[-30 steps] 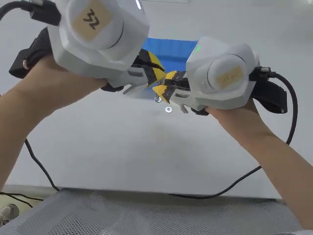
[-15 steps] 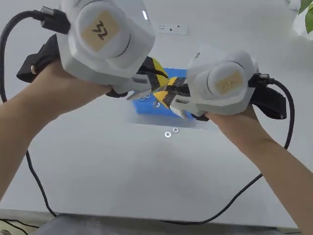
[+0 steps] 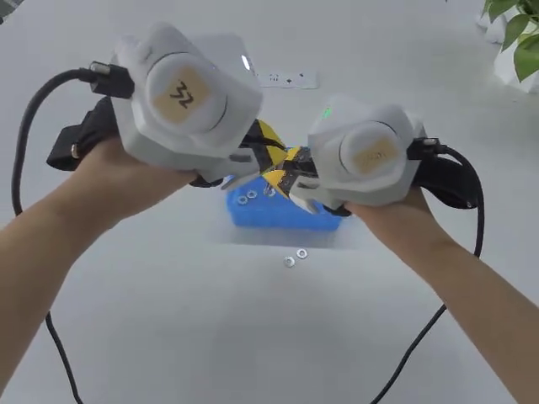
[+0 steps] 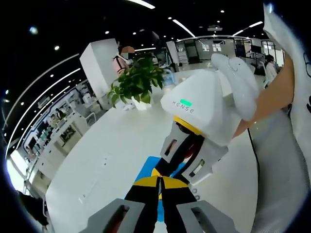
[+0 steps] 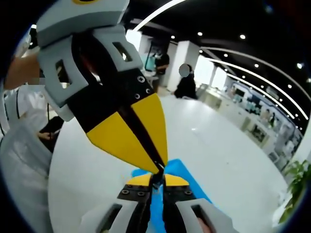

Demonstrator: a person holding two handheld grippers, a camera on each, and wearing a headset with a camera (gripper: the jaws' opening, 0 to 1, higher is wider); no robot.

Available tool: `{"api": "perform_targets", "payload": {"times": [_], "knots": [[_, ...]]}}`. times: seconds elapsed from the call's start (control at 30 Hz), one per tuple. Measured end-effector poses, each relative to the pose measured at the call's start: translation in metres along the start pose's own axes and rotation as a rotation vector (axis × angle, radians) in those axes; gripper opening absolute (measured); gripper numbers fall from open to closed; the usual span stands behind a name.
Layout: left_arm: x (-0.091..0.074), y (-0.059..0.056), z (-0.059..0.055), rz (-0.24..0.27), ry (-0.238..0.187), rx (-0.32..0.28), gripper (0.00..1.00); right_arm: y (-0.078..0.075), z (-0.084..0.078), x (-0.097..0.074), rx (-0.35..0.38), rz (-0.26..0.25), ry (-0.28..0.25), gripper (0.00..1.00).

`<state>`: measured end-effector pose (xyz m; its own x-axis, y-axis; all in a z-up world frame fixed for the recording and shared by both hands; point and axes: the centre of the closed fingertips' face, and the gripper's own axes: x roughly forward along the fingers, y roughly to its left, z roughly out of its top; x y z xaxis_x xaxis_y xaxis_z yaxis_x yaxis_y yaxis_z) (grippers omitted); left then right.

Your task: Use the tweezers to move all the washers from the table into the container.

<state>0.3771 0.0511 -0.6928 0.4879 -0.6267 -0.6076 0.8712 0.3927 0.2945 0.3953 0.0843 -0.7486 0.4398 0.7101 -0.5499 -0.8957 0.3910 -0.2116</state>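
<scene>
In the head view my left gripper point(image 3: 271, 168) and right gripper point(image 3: 286, 175) meet tip to tip above the blue container point(image 3: 282, 215). Both sets of yellow-tipped jaws are shut. In the right gripper view a thin dark piece, the tweezers point(image 5: 156, 180), runs from the left gripper's tip point(image 5: 159, 167) into my right jaws. A small washer point(image 3: 269, 192) shows just below the tips, over the container; I cannot tell if it is held. Other washers point(image 3: 247, 199) lie inside the container. Two washers point(image 3: 295, 257) lie on the white table in front of it.
A white power strip point(image 3: 286, 79) lies at the table's far side. A potted plant point(image 3: 509, 29) stands at the far right. Black cables point(image 3: 29, 143) trail from both grippers across the table. The left gripper view shows the right gripper point(image 4: 201, 116) close ahead.
Both grippers, still tip to tip, have moved from above the loose washers to above the blue container. The head camera has also shifted, so the container sits lower in view.
</scene>
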Motion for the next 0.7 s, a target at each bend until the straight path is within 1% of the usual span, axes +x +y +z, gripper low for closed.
{"api": "perform_targets", "payload": {"times": [0.07, 0.13, 0.17, 0.3, 0.4, 0.5, 0.6, 0.7], "knots": [[0.005, 0.002, -0.004, 0.000, 0.011, -0.001, 0.00, -0.002, -0.003, 0.003, 0.009, 0.003, 0.008, 0.04], [0.010, 0.004, -0.008, 0.002, 0.021, 0.004, 0.00, -0.004, -0.008, 0.011, 0.013, 0.005, 0.020, 0.04], [0.015, 0.005, -0.012, 0.003, 0.029, 0.010, 0.00, -0.004, -0.010, 0.013, 0.016, 0.009, 0.026, 0.04], [0.021, 0.006, -0.019, 0.004, 0.049, 0.013, 0.00, -0.004, -0.016, 0.023, 0.008, 0.021, 0.050, 0.04], [0.024, 0.007, -0.025, 0.000, 0.060, -0.002, 0.00, -0.005, -0.022, 0.031, 0.022, 0.032, 0.060, 0.04], [0.027, 0.007, -0.030, -0.011, 0.072, -0.007, 0.00, -0.003, -0.028, 0.035, 0.027, 0.042, 0.068, 0.04], [0.030, 0.006, -0.033, -0.017, 0.082, -0.007, 0.00, -0.003, -0.031, 0.038, 0.024, 0.050, 0.078, 0.04], [0.030, 0.006, -0.034, -0.018, 0.083, -0.018, 0.00, -0.003, -0.032, 0.039, 0.027, 0.054, 0.083, 0.04]]}}
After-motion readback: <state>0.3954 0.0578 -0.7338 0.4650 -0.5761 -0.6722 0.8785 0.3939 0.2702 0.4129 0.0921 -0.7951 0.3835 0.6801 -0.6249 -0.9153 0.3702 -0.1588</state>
